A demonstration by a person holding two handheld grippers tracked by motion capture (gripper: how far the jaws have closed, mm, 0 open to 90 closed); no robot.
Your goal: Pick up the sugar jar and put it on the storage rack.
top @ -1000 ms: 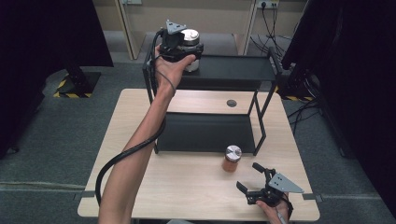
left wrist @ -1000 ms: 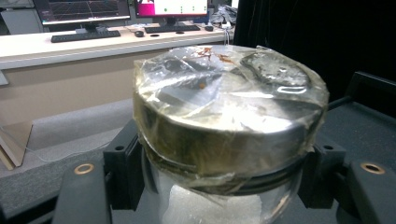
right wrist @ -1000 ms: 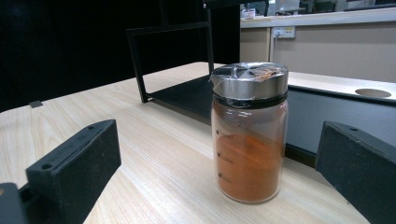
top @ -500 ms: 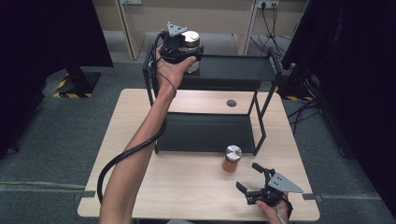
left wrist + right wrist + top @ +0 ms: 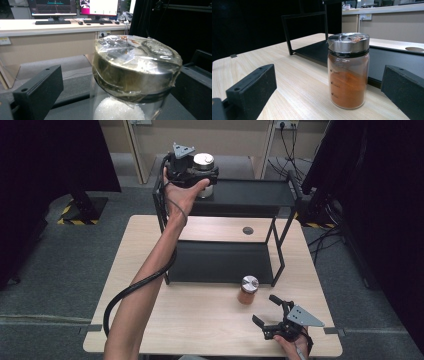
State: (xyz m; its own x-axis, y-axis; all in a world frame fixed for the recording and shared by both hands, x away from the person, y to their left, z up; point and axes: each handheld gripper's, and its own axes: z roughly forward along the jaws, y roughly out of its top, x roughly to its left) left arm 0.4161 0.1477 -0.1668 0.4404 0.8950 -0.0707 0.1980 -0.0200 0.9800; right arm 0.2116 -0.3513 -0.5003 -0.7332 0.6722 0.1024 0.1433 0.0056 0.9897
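A glass jar of white grains with a taped metal lid stands on the top shelf of a black rack. My left gripper is raised to it. Its jaws have just been opening and now stand on either side of the jar, the left one well off the glass. A jar of orange powder with a silver lid stands on the wooden table in front of the rack. My right gripper rests near the front edge, open, facing that jar, which is just ahead of its jaws.
The rack's lower shelf is bare, and a round cable hole sits in the tabletop behind it. A black cable trails from the left gripper along the forearm. Dark curtains flank the table.
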